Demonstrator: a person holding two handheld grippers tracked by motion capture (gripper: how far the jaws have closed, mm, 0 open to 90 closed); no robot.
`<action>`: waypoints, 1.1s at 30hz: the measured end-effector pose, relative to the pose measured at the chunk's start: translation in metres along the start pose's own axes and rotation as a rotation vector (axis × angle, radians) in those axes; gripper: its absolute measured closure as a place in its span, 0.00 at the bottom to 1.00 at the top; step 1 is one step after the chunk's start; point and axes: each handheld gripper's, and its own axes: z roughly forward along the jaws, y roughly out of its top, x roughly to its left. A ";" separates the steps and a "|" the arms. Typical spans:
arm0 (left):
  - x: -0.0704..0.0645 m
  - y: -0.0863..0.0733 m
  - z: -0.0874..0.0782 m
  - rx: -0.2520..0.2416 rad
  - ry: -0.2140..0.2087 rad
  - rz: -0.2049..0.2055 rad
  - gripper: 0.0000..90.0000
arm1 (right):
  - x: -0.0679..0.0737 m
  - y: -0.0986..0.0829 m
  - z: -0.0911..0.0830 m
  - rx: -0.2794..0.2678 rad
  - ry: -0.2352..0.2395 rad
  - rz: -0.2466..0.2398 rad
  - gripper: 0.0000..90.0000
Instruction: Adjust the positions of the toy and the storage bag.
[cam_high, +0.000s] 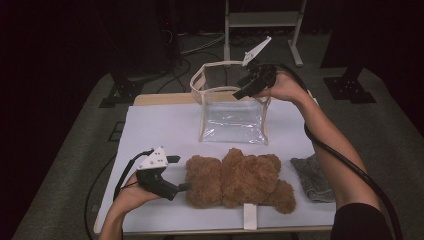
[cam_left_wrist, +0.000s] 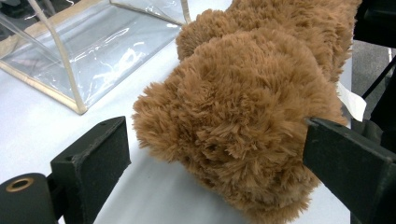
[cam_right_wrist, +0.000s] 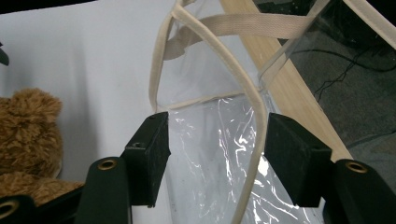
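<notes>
high view: teddy bear (cam_high: 240, 180) lies flat on the white table (cam_high: 160, 125), long axis left-right along the near edge. left gripper (cam_high: 181, 172) sits at the bear's left end, jaws spread, one above and one below that end, nothing clamped as far as i can tell. clear bag (cam_high: 232, 107) stands upright behind the bear, mouth up, looks empty. right gripper (cam_high: 242, 87) is up at the bag's right rim. grey cloth (cam_high: 312, 177) lies just right of the bear, untouched. left hand is clearly the nearer one to the bear; bag is behind it, toward the far side.

left gripper view: jaws wide open, the bear's rounded end (cam_left_wrist: 243, 116) sits between them, right jaw touching or nearly touching fur, left jaw apart from it. bag (cam_left_wrist: 93, 51) lies beyond to the left, nothing in it.

right gripper view: jaws partly open, straddling the bag's beige rim strap (cam_right_wrist: 254, 100); the strap runs close by the right jaw; cannot tell whether it is pinched, gaps show on both sides. bag interior (cam_right_wrist: 215, 158) empty. bear (cam_right_wrist: 28, 135) at lower left, outside the bag.

judgement: next move is closing on the bear's end, then lifting it back and over the held-open mouth.
</notes>
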 end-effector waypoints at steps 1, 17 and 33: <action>0.000 0.000 0.000 -0.002 0.000 0.000 0.07 | -0.001 0.000 0.001 0.006 -0.001 0.005 0.45; -0.001 0.000 -0.002 -0.003 -0.011 0.003 0.07 | -0.010 -0.006 0.019 0.084 -0.038 0.024 0.56; -0.001 0.000 -0.002 -0.011 -0.015 0.000 0.07 | 0.004 -0.012 0.011 0.081 0.027 -0.033 0.97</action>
